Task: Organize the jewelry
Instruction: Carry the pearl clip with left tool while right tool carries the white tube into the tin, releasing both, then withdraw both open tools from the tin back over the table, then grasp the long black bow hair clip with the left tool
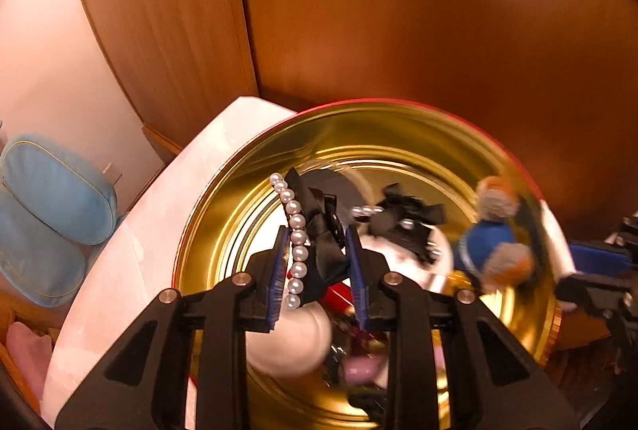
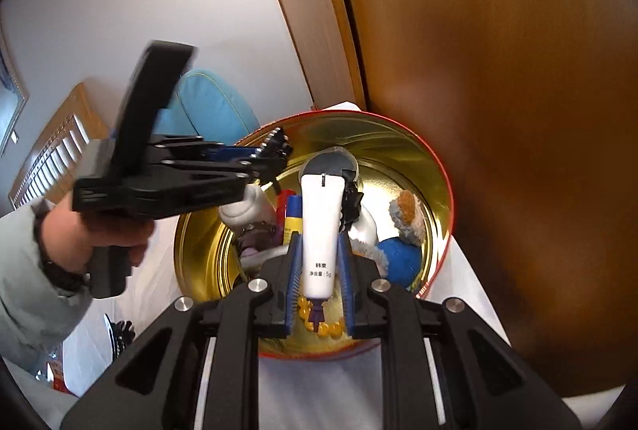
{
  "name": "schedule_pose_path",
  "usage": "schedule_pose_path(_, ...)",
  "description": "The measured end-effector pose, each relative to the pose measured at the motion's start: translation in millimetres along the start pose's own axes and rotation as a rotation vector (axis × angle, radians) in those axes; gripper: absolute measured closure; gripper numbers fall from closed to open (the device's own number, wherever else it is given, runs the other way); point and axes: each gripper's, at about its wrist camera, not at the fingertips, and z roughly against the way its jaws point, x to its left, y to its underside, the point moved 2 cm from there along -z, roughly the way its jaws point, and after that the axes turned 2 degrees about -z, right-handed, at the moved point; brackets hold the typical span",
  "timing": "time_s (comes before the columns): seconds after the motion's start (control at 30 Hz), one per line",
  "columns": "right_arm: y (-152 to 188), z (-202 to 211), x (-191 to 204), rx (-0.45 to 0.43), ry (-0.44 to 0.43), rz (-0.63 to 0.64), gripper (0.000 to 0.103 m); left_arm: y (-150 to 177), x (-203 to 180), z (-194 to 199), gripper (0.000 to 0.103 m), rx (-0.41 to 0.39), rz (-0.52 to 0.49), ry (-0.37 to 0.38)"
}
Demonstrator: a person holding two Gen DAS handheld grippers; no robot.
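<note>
- Wood panels stood behind a white-covered table that carried a round gold tin with a red outside.
- Left gripper hung over the tin, its jaws closed on a black bow clip edged with a row of pearls.
- From the right wrist view, the left gripper reached over the tin's far rim, with the clip at its tip; a hand in a pale sleeve gripped its handle.
- Right gripper was closed, jaws narrow, on a white tube with its dark cap end towards the camera; it stood above the tin's near side.
- Below the tube's cap, yellow beads lay on the tin's floor.
- Further inside the tin lay a plush toy in blue with orange and grey fur, a white bottle, a yellow and blue stick and something red.
- On the tin's shiny wall, the left wrist view showed a blurred mirror image of the bow.
- Blue cushions sat well beyond the table, by the wall.
- A black clawed thing lay on the table left of the tin; I could not tell what it was.
</note>
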Motion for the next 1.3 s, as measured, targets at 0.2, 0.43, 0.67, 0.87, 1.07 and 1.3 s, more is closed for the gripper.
schedule_pose_path(0.2,-1,-25,5,0.068,0.015,0.024,0.084,1,9,-19,0.068,0.036,0.014,0.028)
schedule_pose_path(0.43,-15,-61,18,0.129,0.018,0.108,0.084,23,19,44,0.035,-0.105,0.073,-0.02)
schedule_pose_path(0.67,-24,-72,31,0.119,0.023,0.174,0.05,117,35,114,0.033,-0.1,0.166,-0.149)
schedule_pose_path(0.87,-24,-29,40,0.017,-0.057,0.169,0.008,214,53,164,0.033,-0.024,0.397,-0.295)
schedule_pose_path(1.07,-2,-1,59,0.019,-0.179,0.182,0.006,286,40,203,0.033,0.011,0.583,-0.371)
schedule_pose_path(1.3,36,17,88,0.073,-0.259,0.229,0.006,323,19,193,0.033,0.097,0.591,-0.367)
